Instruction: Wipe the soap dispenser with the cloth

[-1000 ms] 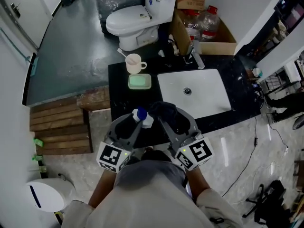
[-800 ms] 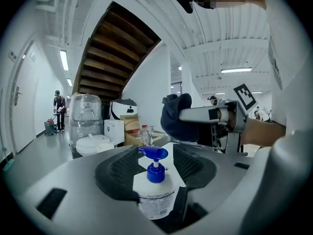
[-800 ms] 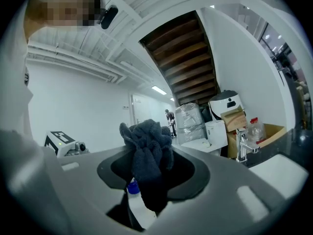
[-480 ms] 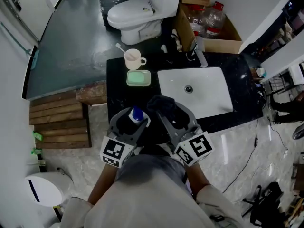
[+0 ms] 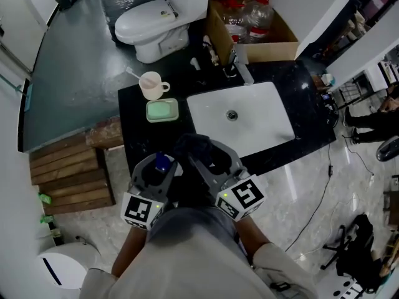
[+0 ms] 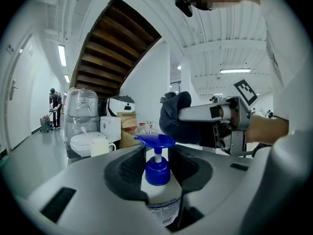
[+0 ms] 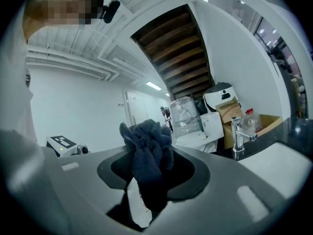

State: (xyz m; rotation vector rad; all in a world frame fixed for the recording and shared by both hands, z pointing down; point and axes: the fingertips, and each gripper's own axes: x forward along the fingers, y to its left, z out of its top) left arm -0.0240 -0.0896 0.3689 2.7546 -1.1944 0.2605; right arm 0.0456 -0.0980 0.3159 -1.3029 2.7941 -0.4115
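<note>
The soap dispenser [image 6: 157, 169], a white bottle with a blue pump, stands upright between the jaws of my left gripper [image 6: 157, 155]. The jaws are closing, and their pads lie against the bottle's sides. In the head view the blue pump of the dispenser [image 5: 162, 162] shows inside the left gripper [image 5: 157, 168] over the counter's front edge. My right gripper [image 7: 149, 153] is shut on a bunched dark blue cloth [image 7: 146, 143]. The cloth [image 5: 191, 144] sits just right of the pump in the right gripper [image 5: 201, 153], apart from the bottle.
The black counter [image 5: 133, 124] holds a white sink [image 5: 262, 123], a chrome tap [image 5: 240, 71], a green soap dish [image 5: 162, 110] and a cup [image 5: 150, 84]. Beyond are a toilet [image 5: 148, 23] and a cardboard box [image 5: 282, 41] with water bottles. Wooden steps [image 5: 68, 170] lie to the left.
Both grippers have sunk and drawn back toward the counter's front edge. The dispenser, earlier tilted against the cloth, now stands upright in the left jaws with the cloth off it.
</note>
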